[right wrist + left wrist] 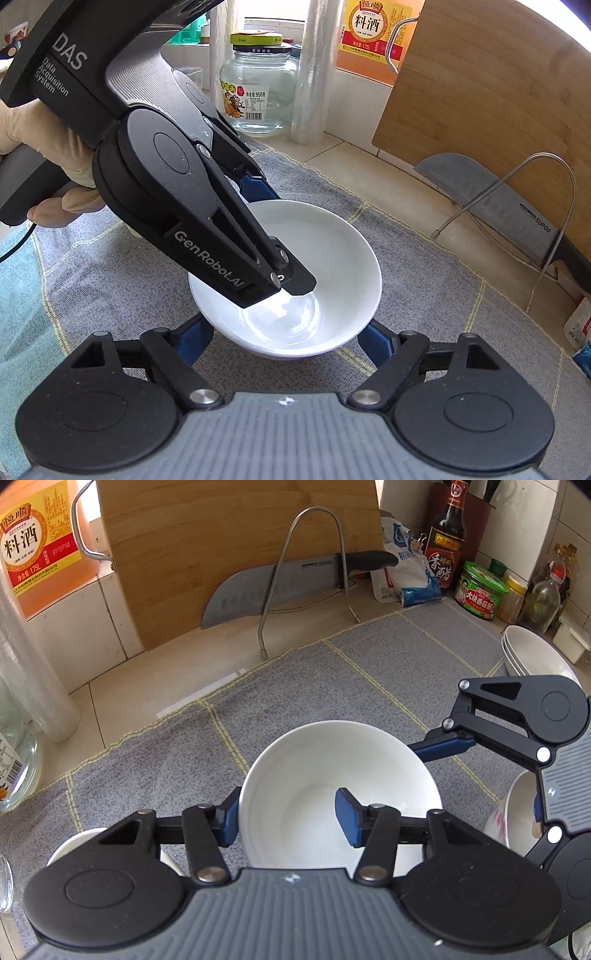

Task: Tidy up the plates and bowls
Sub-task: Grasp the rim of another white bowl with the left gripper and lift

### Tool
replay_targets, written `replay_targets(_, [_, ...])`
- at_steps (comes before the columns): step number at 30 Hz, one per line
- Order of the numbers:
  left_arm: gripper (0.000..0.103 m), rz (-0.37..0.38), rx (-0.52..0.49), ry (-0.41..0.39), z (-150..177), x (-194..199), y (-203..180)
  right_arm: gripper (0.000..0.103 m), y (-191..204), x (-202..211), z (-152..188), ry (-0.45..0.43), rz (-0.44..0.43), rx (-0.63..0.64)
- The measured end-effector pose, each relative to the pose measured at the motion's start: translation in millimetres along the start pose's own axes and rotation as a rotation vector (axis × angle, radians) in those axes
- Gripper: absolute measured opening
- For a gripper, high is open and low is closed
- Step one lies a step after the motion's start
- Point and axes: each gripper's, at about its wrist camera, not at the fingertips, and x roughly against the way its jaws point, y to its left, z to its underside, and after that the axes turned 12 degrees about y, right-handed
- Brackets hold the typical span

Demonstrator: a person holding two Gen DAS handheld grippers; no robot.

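White bowl (332, 775) on the grey mat (332, 672) of the tabletop. Left claw (286, 818) straddles the near rim wall, one finger inside, one outside, apparently clenched on it. Right claw (284, 341) spread wide, flanking the bowl's base, grasping nothing.

Left gripper (290, 821): angled down — fingers straddling a rim, one inside, one outside.
Right gripper (286, 341): low, level — fingers spread wide apart.
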Motion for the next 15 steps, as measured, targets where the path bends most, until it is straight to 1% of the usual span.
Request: replay_targets(15, [0.052, -0.003, -0.003, -0.005, 0.5, 3.0, -1.4, 0.088, 0.5, 3.6, -0.7, 0.001, 0.001, 0.004])
